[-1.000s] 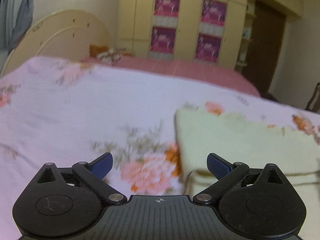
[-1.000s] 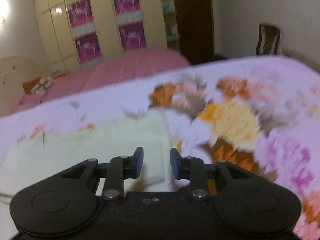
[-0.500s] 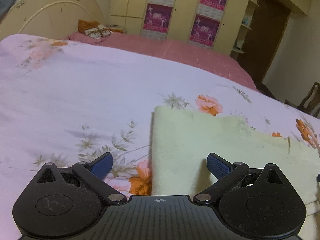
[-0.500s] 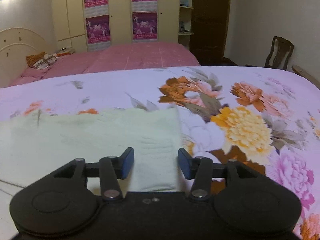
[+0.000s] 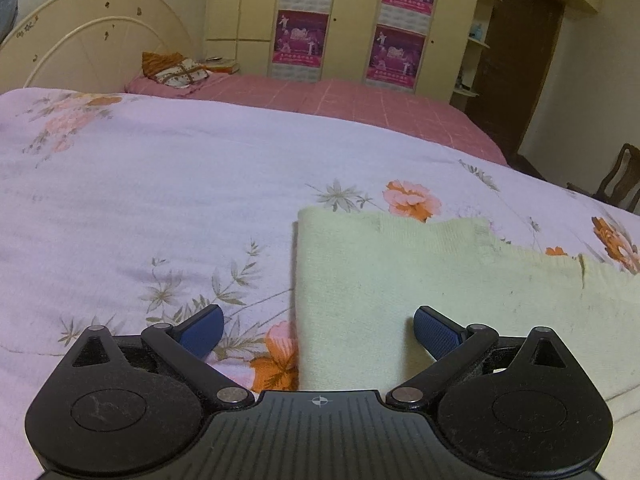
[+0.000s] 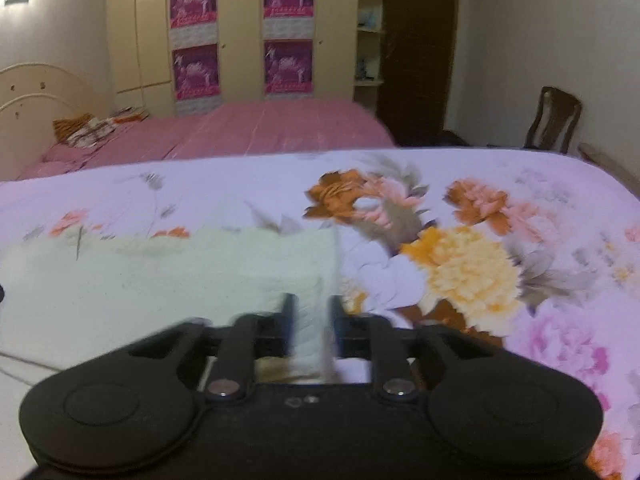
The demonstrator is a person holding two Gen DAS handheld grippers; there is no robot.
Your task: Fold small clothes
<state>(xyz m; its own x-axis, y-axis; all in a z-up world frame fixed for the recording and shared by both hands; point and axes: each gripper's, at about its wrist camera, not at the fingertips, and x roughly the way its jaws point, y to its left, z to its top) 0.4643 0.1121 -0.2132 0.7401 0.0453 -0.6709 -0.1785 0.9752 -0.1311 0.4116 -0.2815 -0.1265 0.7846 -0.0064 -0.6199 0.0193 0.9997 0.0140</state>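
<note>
A pale green knitted garment (image 5: 400, 280) lies flat on the flowered bedspread (image 5: 160, 200). My left gripper (image 5: 316, 316) is open just above it. Its jaws straddle the garment's left edge near the front corner, with the left fingertip (image 5: 208, 320) over the bedspread and the other over the cloth. In the right wrist view the same garment (image 6: 180, 276) ends at its right edge. My right gripper (image 6: 311, 304) is closing there, and a wrinkled strip of that edge fills the narrow gap between its pads. The picture is blurred around the fingers.
Behind the bedspread lies a pink bed (image 5: 340, 100) with a cream headboard (image 5: 88, 40) and cushions (image 5: 176, 70). A wardrobe with magenta posters (image 5: 352, 20) lines the back wall. A wooden chair (image 6: 554, 120) stands to the right, near a dark door (image 6: 416, 48).
The left gripper came forward and lower, so the garment's left edge now sits between its open jaws. The right jaws widened, then narrowed onto the garment's right edge.
</note>
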